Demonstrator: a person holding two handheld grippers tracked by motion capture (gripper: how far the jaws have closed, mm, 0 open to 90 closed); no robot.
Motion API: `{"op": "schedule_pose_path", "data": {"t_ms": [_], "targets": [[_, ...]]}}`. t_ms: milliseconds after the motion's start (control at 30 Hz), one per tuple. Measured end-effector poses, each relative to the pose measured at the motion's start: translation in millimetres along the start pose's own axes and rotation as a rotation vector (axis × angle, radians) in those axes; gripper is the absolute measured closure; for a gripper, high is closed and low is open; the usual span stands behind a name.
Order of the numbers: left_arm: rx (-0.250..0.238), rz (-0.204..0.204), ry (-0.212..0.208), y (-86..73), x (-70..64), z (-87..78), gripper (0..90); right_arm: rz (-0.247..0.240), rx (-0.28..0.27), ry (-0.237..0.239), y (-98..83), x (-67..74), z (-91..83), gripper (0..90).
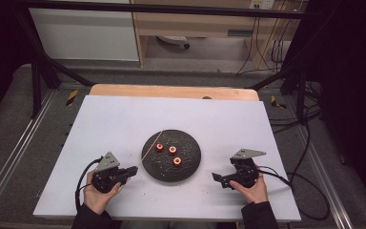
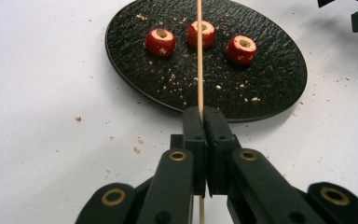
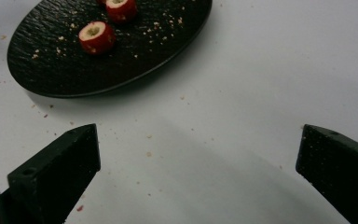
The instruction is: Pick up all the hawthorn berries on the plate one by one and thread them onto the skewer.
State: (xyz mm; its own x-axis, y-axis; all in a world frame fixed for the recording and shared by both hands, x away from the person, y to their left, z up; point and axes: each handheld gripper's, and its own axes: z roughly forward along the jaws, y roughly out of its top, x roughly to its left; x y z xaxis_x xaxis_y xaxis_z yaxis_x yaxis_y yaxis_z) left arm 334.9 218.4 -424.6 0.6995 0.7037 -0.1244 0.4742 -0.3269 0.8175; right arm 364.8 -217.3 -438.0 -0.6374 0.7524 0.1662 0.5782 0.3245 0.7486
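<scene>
skewer [image 2: 199,56] clamped in left gripper [image 2: 204,116] fingers points across plate [image 2: 270,93]; right gripper [image 3: 198,154] fingers apart.

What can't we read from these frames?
- Skewer: far tip cut off by the top edge in the left gripper view; in the high view too thin to tell whether it touches the plate.
- Third fruit piece: cut off by the top edge in the right gripper view, beside the two pieces showing.
- Crumbs: too small to identify.
</scene>
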Motion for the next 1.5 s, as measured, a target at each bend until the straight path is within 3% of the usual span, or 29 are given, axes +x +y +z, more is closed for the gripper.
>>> {"op": "schedule_pose_path", "data": {"t_ms": [433, 900, 1200, 1500], "targets": [[-0.013, -0.015, -0.006, -5.8, 4.3, -2.7, 88.3, 0.006, 0.013, 0.007, 28.4, 21.2, 14.4, 0.9], [-0.020, -0.010, -0.007, -7.3, 5.1, -2.8, 88.3, -0.054, 0.058, 0.006, 67.3, 47.2, 36.5, 4.0], [-0.028, -0.011, -0.008, -7.3, 4.5, -3.6, 88.3, -0.100, 0.118, 0.015, 95.4, 67.5, 56.5, 12.2], [-0.028, -0.011, -0.007, -7.5, 4.4, -3.4, 88.4, -0.098, 0.214, 0.043, 110.7, 77.5, 75.6, 21.5]]}}
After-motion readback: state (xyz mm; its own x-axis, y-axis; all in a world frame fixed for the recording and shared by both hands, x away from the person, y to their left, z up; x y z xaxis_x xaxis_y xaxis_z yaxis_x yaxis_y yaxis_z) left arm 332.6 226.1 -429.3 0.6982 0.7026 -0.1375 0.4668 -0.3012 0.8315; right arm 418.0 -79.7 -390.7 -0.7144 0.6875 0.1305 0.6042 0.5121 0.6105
